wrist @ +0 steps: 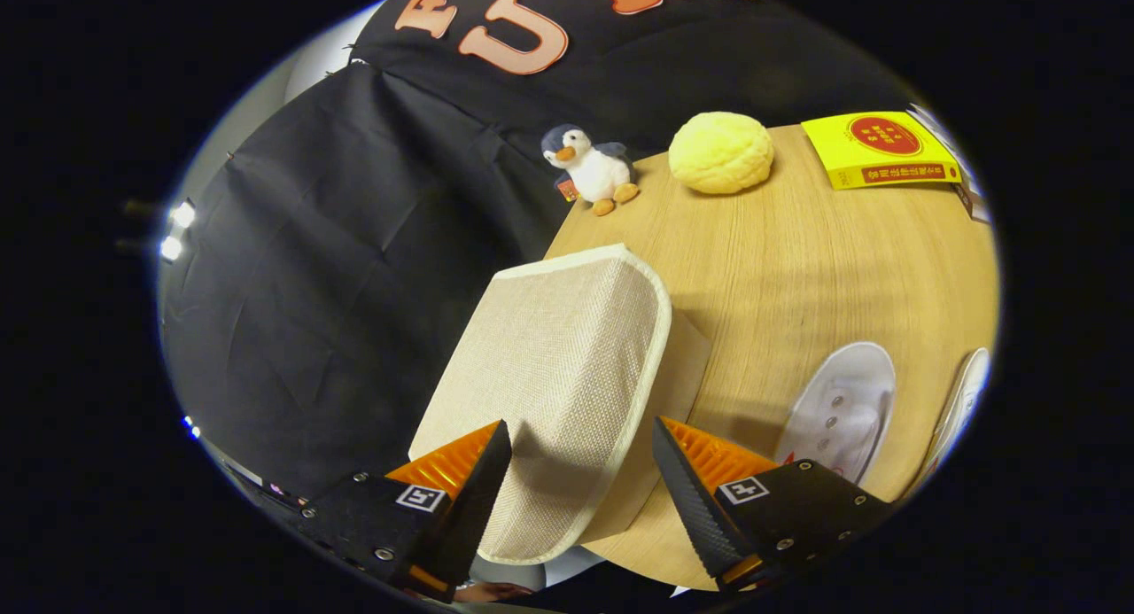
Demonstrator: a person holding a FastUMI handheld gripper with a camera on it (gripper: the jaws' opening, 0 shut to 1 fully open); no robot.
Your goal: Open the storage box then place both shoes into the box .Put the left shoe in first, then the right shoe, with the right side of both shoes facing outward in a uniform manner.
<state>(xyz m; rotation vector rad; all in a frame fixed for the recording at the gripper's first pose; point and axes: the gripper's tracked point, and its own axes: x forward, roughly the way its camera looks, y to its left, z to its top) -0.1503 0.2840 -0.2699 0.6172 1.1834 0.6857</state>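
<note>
Nearest, the gripper (580,454) stands wide open, gripping nothing, its fingers flanking the closed beige woven-fabric storage box (554,375) on the round wooden table (797,260). Right of the fingers lie two white shoes (842,410). Beyond sit a plush penguin (589,167), a yellow knobbly ball (719,151) and a yellow carton (877,149).

Your storage box (554,375), beige woven fabric with pale piping, sits at the desk's (797,260) near left edge, lid closed. Two white shoes lie apart from it toward the right edge: one (842,410) shows eyelets, the other (961,410) mostly cut off.
</note>
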